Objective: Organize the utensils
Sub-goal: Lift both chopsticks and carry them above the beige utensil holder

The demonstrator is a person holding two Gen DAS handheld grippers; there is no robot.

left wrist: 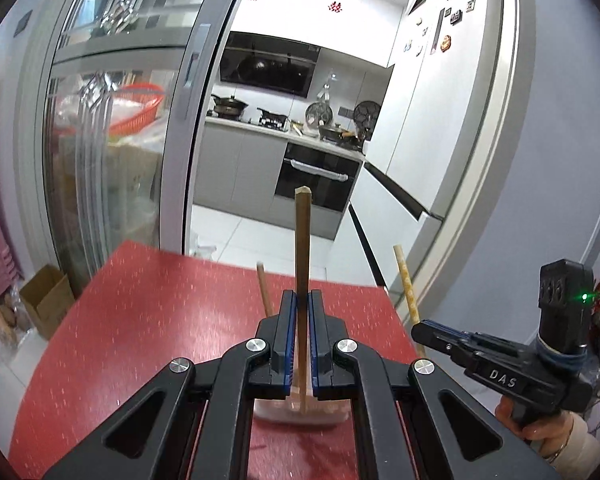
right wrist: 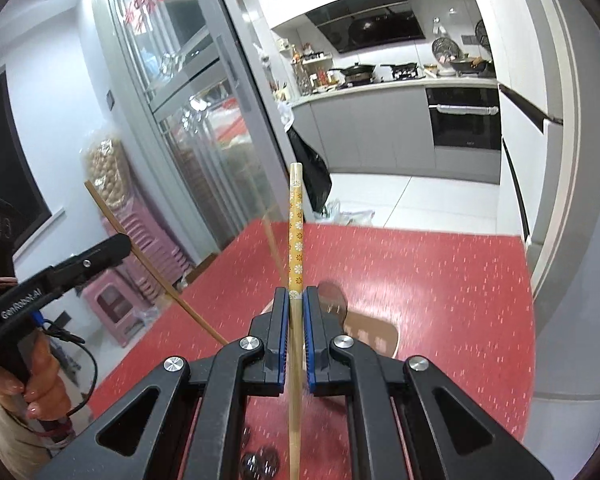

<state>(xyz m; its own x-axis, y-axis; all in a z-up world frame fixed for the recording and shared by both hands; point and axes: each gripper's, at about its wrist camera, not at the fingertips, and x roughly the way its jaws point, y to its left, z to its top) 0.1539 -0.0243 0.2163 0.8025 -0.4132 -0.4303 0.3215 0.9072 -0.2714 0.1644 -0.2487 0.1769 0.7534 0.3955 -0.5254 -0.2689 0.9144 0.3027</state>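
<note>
Left tool (left wrist: 303, 300): blue pads clamped on plain wooden chopstick (left wrist: 301, 236), stick upright, top end poking well above the pads, lower end running down btwn the arms into a pale translucent container (left wrist: 300, 410) on the red speckled bench (left wrist: 160, 320). Second plain stick (left wrist: 265, 288) leaning just left of the pads, lower part hidden behind tool.

Right tool (right wrist: 296, 300): pads shut tight on orange flower-patterned chopstick (right wrist: 296, 236), patterned half above the pads, bare bamboo half below, running past bottom edge of right wrist view. Seen from left wrist view, same tool (left wrist: 420, 326) sits at right edge of bench w/ patterned stick rising from its tip. From right wrist view, left tool (right wrist: 120, 242) at far left, its plain stick (right wrist: 156, 268) slanting across.

Blurred brown paddle-shaped wooden piece (right wrist: 364, 330) lying flat on bench just right of right tool; exact item hard to tell. Dark shiny round bits (right wrist: 260, 462) near bottom, too blurred to ID.

Far bkgd: glass sliding door (left wrist: 112, 140), kitchen w/ oven (left wrist: 316, 176).
</note>
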